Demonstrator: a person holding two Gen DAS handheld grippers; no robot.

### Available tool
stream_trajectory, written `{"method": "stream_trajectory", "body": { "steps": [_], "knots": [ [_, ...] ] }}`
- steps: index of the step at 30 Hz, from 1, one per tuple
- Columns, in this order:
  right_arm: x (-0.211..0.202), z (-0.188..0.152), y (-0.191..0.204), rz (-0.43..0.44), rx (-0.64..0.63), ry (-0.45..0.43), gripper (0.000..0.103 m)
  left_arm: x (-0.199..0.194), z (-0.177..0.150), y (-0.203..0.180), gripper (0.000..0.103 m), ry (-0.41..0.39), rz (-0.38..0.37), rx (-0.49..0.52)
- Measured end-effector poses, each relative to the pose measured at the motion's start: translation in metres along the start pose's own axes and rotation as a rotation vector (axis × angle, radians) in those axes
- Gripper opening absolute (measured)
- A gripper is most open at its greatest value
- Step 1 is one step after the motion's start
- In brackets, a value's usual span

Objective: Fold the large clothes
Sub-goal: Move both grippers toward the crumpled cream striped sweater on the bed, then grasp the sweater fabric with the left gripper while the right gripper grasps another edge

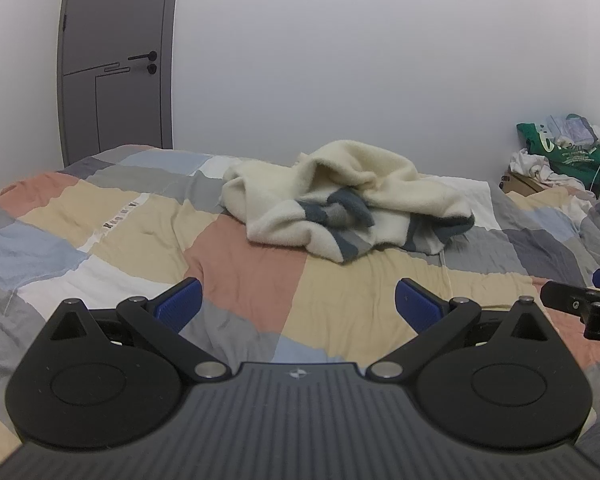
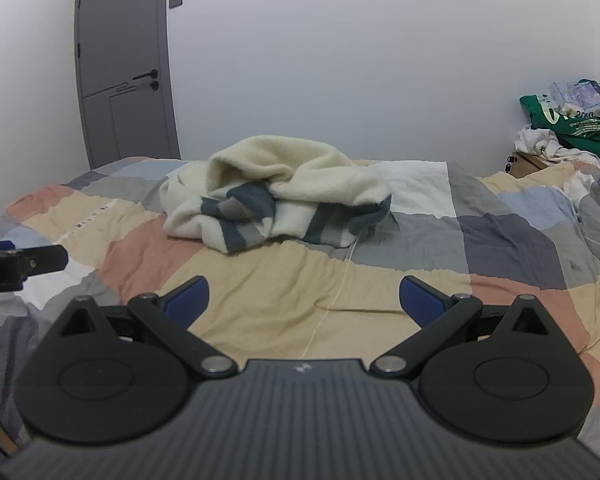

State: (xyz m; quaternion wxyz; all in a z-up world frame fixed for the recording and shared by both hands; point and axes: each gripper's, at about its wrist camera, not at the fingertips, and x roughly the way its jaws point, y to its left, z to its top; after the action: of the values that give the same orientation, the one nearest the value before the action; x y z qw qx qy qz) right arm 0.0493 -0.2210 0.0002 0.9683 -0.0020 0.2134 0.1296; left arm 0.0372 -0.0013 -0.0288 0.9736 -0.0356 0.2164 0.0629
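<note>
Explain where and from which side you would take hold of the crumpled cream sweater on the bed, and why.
Grip the cream sweater at its near striped hem, coming in low from the front edge of the bed. That grey-and-blue banded edge lies flat on the quilt facing both tools, so the open left tool and the open right tool could each pinch a thin layer; the top is a bulky mound.

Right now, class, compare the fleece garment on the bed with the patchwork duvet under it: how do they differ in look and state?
The fleece garment lies bunched in a crumpled heap, while the patchwork duvet is spread fairly flat over the bed. The garment is fluffy cream with dark blue and grey stripes; the duvet is smooth cloth in pink, beige, grey, blue and white blocks. The garment covers only a small patch; the duvet covers the whole bed. Both are soft fabric, and neither is held.
</note>
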Motion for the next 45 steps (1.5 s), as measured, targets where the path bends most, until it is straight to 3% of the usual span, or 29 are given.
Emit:
{"method": "stream_trajectory", "body": {
  "steps": [14,28,37,40,45],
  "knots": [
    [-0.002,0.002,0.003,0.011,0.008,-0.012,0.103,0.0,0.003,0.003,0.103,0.014,-0.038,-0.011],
    [0.021,0.058,0.003,0.071,0.117,-0.042,0.103,0.034,0.052,0.011,0.103,-0.059,-0.09,0.002],
    [0.076,0.087,0.009,0.125,0.174,-0.017,0.103,0.098,0.07,0.015,0.103,-0.039,-0.081,0.032],
    [0.103,0.086,0.009,0.146,0.209,0.019,0.103,0.125,0.068,0.015,0.103,-0.023,-0.056,0.053],
    [0.158,0.078,-0.003,0.192,0.312,0.095,0.102,0.175,0.063,0.025,0.103,0.044,-0.092,0.01]
  ]
}}
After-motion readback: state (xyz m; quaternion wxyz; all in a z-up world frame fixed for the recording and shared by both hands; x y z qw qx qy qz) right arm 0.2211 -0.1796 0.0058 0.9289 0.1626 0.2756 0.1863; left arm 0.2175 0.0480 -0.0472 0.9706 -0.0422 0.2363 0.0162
